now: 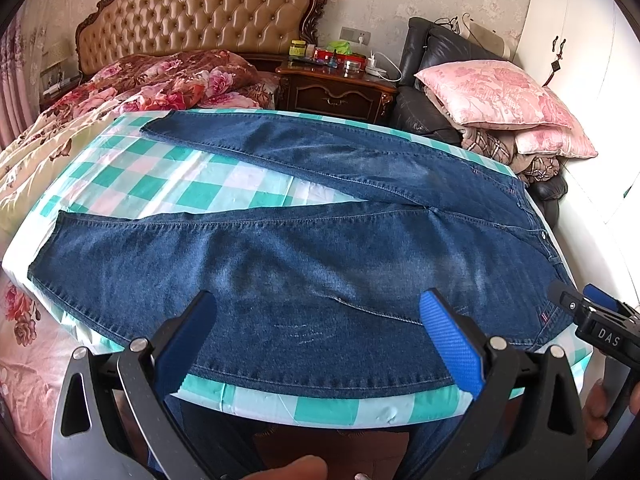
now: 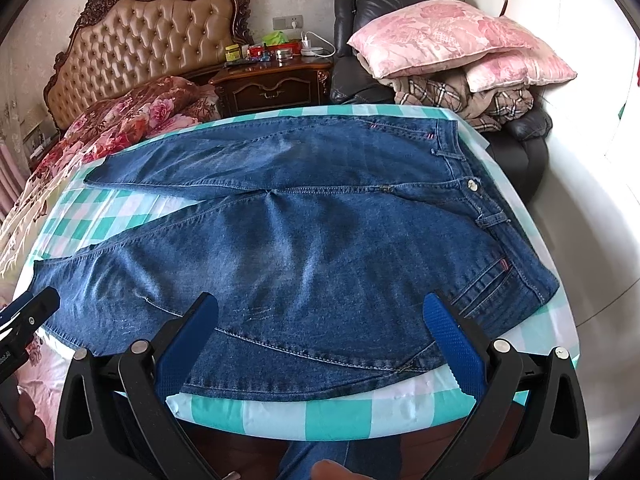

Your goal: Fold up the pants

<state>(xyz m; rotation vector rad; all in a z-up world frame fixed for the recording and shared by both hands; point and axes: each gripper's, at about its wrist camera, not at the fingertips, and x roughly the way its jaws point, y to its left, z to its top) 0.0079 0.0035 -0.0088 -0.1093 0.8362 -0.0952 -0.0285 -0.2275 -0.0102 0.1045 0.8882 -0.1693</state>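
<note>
I see the jeans [image 1: 320, 248] spread flat on the checked worktop [image 1: 168, 184], 2 legs splayed apart, waistband toward the pink pillow [image 1: 500, 96]. No fold made; all folds remain. Left tool [image 1: 318, 344] and right tool [image 2: 320, 344] stand apart, empty, at the near edge.

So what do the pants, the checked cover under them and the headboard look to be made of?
The pants: blue denim, matte, with faded patches, contrast topstitching and a metal waist button. The checked cover: thin woven cloth, probably cotton, matte with soft creases. The headboard: tan button-tufted leather or faux leather, slightly glossy, in a dark carved frame that looks like wood.
</note>
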